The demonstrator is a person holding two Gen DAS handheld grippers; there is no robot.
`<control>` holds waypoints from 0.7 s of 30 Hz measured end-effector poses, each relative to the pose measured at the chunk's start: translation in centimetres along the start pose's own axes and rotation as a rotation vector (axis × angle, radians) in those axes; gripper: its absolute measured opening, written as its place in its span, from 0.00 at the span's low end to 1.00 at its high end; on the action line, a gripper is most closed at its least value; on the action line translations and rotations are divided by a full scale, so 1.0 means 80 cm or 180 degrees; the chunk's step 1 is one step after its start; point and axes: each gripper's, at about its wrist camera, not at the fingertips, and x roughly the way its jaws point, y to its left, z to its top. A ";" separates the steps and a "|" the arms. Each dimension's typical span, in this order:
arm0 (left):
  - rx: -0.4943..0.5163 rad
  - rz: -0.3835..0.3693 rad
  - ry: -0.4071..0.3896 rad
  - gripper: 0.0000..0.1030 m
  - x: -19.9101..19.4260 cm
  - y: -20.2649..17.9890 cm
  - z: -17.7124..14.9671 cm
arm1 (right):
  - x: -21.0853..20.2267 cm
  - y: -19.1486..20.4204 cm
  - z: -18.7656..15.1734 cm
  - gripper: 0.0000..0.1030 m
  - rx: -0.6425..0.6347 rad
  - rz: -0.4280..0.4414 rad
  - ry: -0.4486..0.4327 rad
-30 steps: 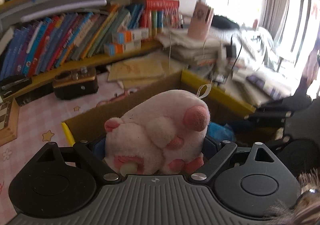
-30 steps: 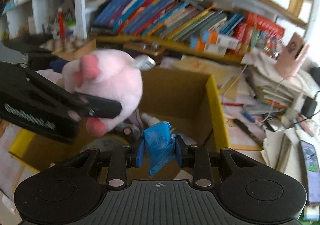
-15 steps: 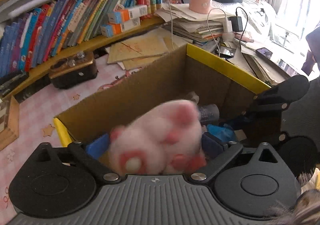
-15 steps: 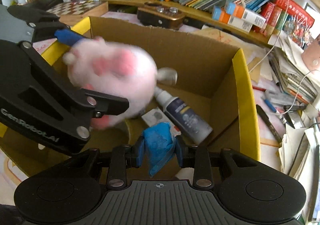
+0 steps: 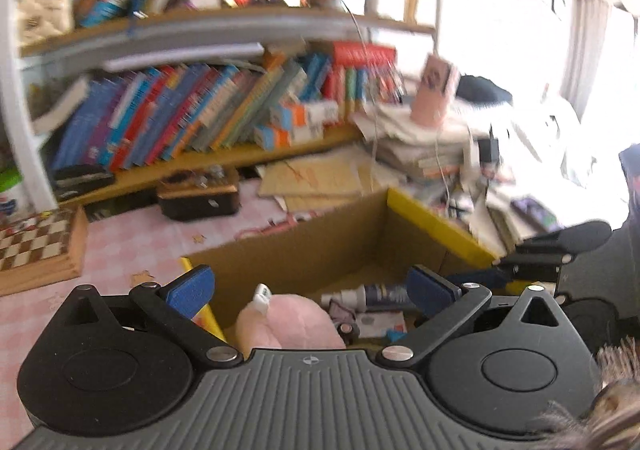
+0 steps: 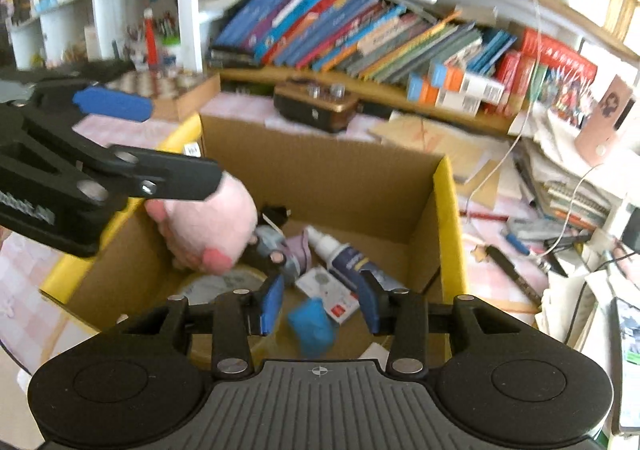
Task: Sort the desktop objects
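Note:
An open cardboard box (image 6: pixel 448 210) with yellow rims stands on the desk. My left gripper (image 5: pixel 312 286) hangs open and wide above it, nothing between its blue pads (image 5: pixel 192 288). Just under it, inside the box, lies the pink plush toy (image 5: pixel 288 324). The right wrist view shows the plush (image 6: pixel 208 226) against the box's left wall, under the left gripper (image 6: pixel 180 146). My right gripper (image 6: pixel 320 304) is opening over the box. A crumpled blue wad (image 6: pixel 312 324) sits loose below its pads, touched by neither.
In the box also lie a white and blue bottle (image 6: pixel 348 254), a tape roll (image 6: pixel 216 286) and a small card (image 6: pixel 332 294). A chessboard (image 5: pixel 36 246), a dark radio-like case (image 5: pixel 200 198), book rows (image 5: pixel 180 118) and paper piles (image 6: pixel 560 186) surround it.
The left gripper spread and let go of the plush, which dropped into the box, then lifted. The right jaws parted and the blue wad slipped out downward.

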 end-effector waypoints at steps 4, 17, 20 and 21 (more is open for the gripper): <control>-0.0264 0.0234 -0.0203 1.00 -0.044 0.005 -0.012 | -0.023 -0.002 -0.004 0.49 0.0133 -0.0029 -0.0242; -0.0938 0.1129 -0.0454 1.00 -0.166 0.033 -0.088 | -0.081 0.027 -0.037 0.50 0.0512 0.0037 -0.0651; -0.1038 0.1268 -0.0438 1.00 -0.182 0.035 -0.105 | -0.086 0.037 -0.050 0.50 0.0570 0.0046 -0.0640; -0.1062 0.1298 -0.0433 1.00 -0.188 0.033 -0.111 | -0.088 0.041 -0.053 0.50 0.0581 0.0044 -0.0638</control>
